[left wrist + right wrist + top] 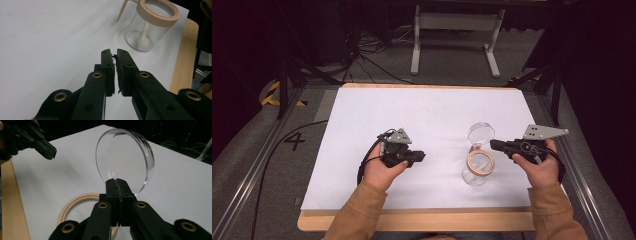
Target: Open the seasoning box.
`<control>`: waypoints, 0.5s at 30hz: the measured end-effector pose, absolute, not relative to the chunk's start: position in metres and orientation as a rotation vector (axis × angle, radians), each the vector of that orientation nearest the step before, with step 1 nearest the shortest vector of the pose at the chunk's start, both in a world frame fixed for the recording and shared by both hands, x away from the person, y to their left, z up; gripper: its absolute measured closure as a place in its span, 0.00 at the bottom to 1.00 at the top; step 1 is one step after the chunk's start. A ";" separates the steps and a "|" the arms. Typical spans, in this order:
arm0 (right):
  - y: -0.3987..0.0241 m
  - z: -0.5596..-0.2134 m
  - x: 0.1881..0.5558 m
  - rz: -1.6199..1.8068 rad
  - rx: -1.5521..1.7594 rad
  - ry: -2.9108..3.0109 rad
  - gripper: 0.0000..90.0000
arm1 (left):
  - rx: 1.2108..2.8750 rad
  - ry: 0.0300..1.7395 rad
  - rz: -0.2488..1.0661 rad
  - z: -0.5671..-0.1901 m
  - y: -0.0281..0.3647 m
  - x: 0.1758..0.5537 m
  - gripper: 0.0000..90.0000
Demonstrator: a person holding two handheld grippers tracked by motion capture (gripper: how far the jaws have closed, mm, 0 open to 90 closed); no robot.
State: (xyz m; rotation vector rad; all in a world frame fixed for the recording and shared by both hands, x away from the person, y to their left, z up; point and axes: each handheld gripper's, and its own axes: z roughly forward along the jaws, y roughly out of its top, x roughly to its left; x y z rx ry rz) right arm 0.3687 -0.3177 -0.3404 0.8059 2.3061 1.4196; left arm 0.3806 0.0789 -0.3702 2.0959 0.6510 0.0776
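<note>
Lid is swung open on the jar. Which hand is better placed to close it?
Right. The right gripper is already at the edge of the clear lid, which stands upright over the jar. The left gripper sits apart from the jar, with nothing between its jaws.

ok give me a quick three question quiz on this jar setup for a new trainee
1. True or false: the clear round lid lies flat on the white table.
2. What stands between the two grippers in the high view?
A. a metal bowl
B. a clear jar with a beige rim
C. a stack of plates
3. Which gripper has nothing between its jaws?

Key
1. False: it is raised on edge, its rim at the tips of the right gripper.
2. B
3. The left gripper; its jaws stand slightly apart over bare table.
</note>
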 end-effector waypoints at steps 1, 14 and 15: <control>-0.319 -0.338 0.367 1.419 0.804 2.299 0.96 | 2.096 0.655 0.072 -0.369 0.080 0.380 0.93; -0.355 -0.327 0.353 1.360 0.888 2.256 0.79 | 2.077 0.749 0.093 -0.363 0.115 0.389 0.89; -0.364 -0.329 0.352 1.338 0.911 2.241 0.76 | 2.071 0.756 0.089 -0.364 0.118 0.391 0.87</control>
